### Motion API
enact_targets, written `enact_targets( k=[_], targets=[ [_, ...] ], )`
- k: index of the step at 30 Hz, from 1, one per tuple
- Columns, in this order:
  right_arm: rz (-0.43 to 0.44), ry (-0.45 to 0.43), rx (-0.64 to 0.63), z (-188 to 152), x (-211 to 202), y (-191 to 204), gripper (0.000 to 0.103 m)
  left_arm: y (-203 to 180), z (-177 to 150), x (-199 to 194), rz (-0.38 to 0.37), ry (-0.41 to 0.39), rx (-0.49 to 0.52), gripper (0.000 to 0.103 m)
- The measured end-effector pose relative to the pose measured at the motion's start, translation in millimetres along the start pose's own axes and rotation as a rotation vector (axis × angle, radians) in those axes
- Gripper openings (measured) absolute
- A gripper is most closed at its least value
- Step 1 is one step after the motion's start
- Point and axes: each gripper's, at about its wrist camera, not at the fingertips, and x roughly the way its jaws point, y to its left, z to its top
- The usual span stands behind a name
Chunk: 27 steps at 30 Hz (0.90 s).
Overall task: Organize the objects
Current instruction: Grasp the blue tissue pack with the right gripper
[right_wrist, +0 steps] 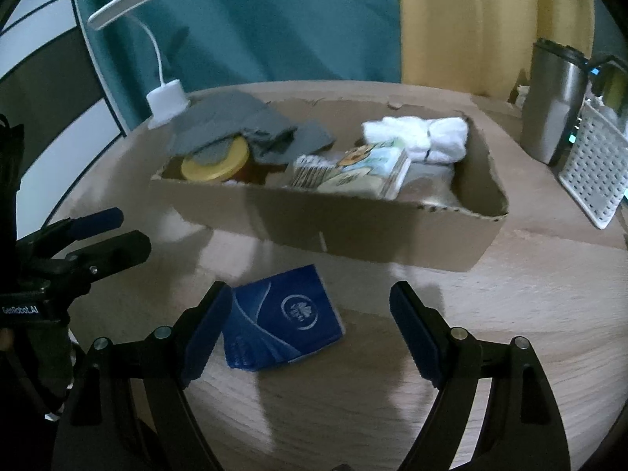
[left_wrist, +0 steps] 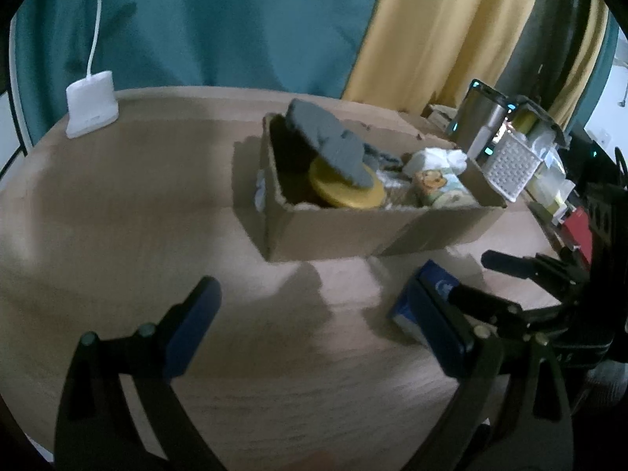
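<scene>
Blue packet (right_wrist: 280,316): flat on the wooden table (right_wrist: 530,314), just before the cardboard box (right_wrist: 353,231). Right gripper (right_wrist: 310,327): jaws apart, packet between them, left pad beside its edge, nothing clamped. Left gripper (left_wrist: 318,322): jaws wide apart, empty.

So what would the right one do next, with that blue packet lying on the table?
Probably ease the right hand-held gripper down and slightly leftward until both fingers flank the blue packet, then close. Its jaws stand open, the packet lies flat on the table just inside the left finger, and the cardboard box behind already holds the other items.
</scene>
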Motion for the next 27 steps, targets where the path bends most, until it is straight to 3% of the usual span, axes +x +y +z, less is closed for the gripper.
enact_targets(
  k=[27],
  targets=[
    [0.022,0.087,-0.079,-6.5,34.5,27.2,0.083,17.6,-9.8,9.5,0.024,0.036,-0.024,0.097]
  ],
)
